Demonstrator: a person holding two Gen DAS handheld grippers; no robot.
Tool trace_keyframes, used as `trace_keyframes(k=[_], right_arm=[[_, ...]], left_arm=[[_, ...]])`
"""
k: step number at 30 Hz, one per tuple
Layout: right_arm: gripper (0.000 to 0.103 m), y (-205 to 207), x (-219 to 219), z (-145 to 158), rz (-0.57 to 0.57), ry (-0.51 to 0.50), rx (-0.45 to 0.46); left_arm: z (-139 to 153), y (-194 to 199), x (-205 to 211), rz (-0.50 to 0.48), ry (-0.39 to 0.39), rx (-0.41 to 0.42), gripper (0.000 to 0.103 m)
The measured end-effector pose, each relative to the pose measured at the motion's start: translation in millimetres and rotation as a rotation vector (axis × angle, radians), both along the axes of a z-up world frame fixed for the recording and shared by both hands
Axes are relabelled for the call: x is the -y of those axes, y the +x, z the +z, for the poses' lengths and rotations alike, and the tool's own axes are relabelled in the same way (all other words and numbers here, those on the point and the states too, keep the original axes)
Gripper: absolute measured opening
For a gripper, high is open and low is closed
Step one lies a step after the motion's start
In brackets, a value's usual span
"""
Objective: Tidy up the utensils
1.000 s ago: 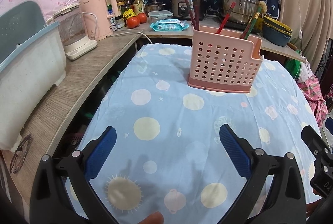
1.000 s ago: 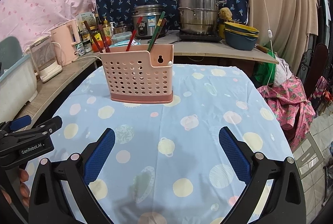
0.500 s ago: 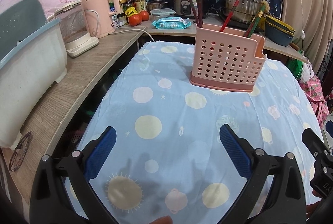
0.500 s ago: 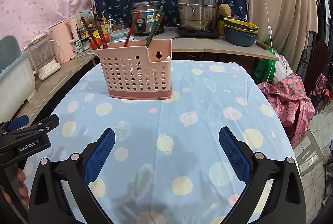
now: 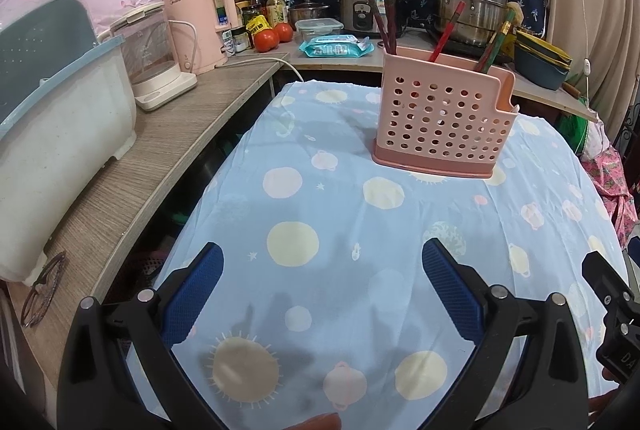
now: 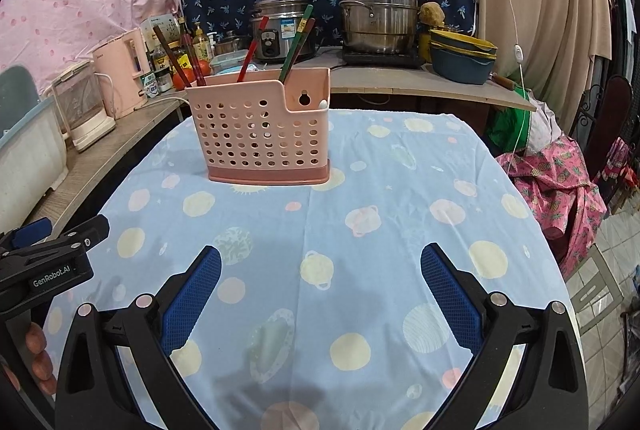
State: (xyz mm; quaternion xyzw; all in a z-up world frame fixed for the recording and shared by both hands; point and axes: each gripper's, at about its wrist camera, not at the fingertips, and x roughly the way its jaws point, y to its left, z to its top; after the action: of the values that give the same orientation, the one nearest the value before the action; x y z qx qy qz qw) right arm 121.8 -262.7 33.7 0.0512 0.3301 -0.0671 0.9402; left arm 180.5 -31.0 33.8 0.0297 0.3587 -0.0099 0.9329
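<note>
Jaws of left gripper (image 5: 322,272) and right gripper (image 6: 320,274): spread wide, empty. Both short of pink utensil holder (image 6: 262,132). Chopsticks (image 6: 296,44) already inside. Judged step: sorting done or approach; next, advance to holder.

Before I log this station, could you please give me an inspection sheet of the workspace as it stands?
Surface: blue patterned tablecloth, bare around the holder.
Job's things: pink perforated utensil holder upright, with chopsticks standing in it.
Clutter: nothing seen on the cloth.
Grippers: left gripper and right gripper both open, empty, hovering over the cloth.
Cables: white cord on the side counter.
Surroundings: pink kettle, rice cooker, steel steamer pot, tomatoes, stacked bowls.
</note>
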Motion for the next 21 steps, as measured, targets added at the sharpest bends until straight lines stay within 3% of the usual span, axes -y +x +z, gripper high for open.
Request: trace_keyframes(k=[21], right_arm=[[0.096, -1.3, 0.9, -4.3, -0.001, 0.0, -0.006]], left_arm=[[-2.5, 1.0, -3.6, 0.026, 0.003, -0.008, 0.095]])
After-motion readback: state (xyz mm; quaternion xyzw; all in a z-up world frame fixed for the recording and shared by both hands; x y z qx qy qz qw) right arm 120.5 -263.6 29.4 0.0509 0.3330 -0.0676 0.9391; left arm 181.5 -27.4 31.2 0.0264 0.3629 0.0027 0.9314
